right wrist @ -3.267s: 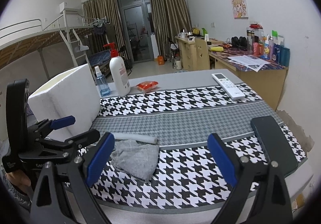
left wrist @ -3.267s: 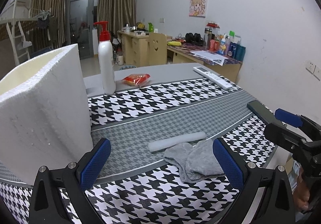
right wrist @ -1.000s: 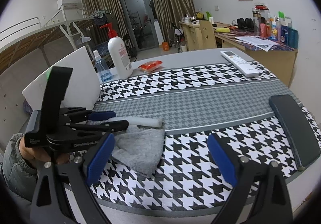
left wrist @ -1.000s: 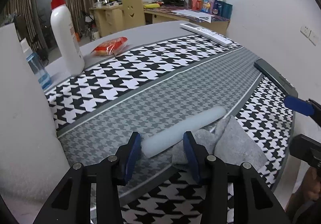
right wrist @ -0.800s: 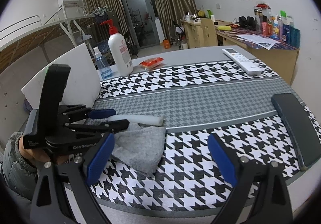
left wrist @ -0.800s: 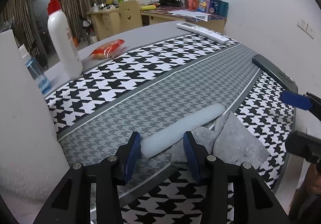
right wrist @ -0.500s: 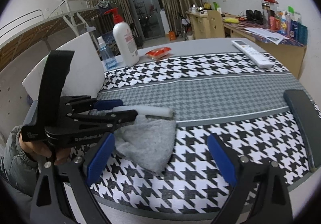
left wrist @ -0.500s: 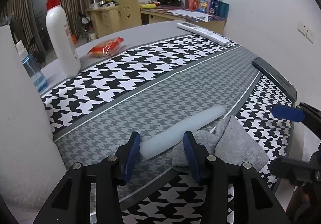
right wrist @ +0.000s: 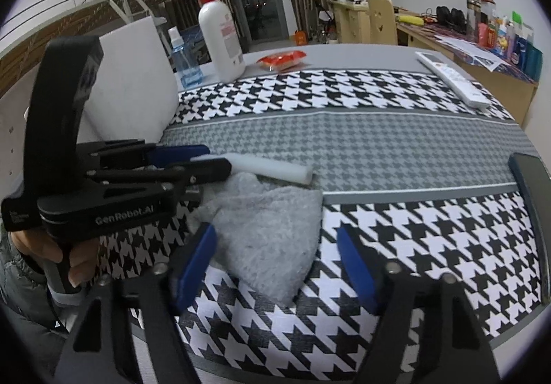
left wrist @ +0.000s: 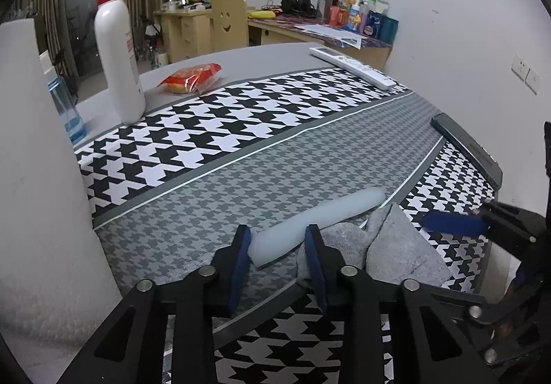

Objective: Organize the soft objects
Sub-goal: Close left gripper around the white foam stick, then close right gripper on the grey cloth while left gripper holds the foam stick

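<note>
Between the left gripper's [left wrist: 277, 258] closing matt blue pads is lying a smooth pale foam roll [left wrist: 315, 225]; beside it, fuzzy grey cloth [right wrist: 268, 229] is resting on woven houndstooth fabric [right wrist: 378, 143].

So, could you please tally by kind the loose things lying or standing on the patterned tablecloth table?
Soft items: 2 (white foam cylinder, grey fluffy cloth)
Bottles: 2 (white pump bottle with red top, small clear blue bottle)
Red snack packet: 1
White remote control: 1
Dark flat phone: 1
White foam box: 1
Total: 8
</note>
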Demonstrator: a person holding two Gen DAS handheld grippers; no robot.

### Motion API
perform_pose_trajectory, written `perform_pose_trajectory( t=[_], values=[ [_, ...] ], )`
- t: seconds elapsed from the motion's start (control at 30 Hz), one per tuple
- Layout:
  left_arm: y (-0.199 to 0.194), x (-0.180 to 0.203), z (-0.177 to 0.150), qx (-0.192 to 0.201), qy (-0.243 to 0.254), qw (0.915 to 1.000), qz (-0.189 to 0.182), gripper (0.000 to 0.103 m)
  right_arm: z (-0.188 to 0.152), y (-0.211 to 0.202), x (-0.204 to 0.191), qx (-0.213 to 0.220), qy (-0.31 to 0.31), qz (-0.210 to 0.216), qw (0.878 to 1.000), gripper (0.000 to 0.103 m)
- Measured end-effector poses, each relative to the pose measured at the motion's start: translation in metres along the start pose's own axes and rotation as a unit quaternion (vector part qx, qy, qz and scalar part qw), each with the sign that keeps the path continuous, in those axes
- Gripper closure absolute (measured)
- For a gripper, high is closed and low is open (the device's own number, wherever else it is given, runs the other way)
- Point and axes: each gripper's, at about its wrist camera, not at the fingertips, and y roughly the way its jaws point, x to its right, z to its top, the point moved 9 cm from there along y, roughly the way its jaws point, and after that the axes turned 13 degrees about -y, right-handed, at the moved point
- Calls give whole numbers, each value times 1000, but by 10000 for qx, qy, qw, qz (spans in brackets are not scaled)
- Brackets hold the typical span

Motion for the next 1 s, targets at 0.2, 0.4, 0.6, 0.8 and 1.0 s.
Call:
perform_pose_trajectory(
  t=[0.2, 0.4, 0.6, 0.8, 1.0],
  values=[
    [-9, -1, -2, 122, -69, 9999, -50, 85, 2, 0, -8, -46, -128, 5, 9999, 59],
    [-13, -3, -1, 205, -108, 9997, -34, 96, 2, 1, -12, -133, -155, -83, 9998, 89],
    [-17, -5, -2, 203, -112, 9997, -97, 98, 4, -8, -10, -104, -91, -229, 9996, 92],
    [-23, 1, 0, 292, -39, 9994, -203, 75, 6, -21, 0, -13, -40, -421, 9991, 92],
    [-20, 6, -6, 207, 130, 9995, -224, 48, 5, -30, 6, 62, -13, -494, 9988, 92]
  ],
)
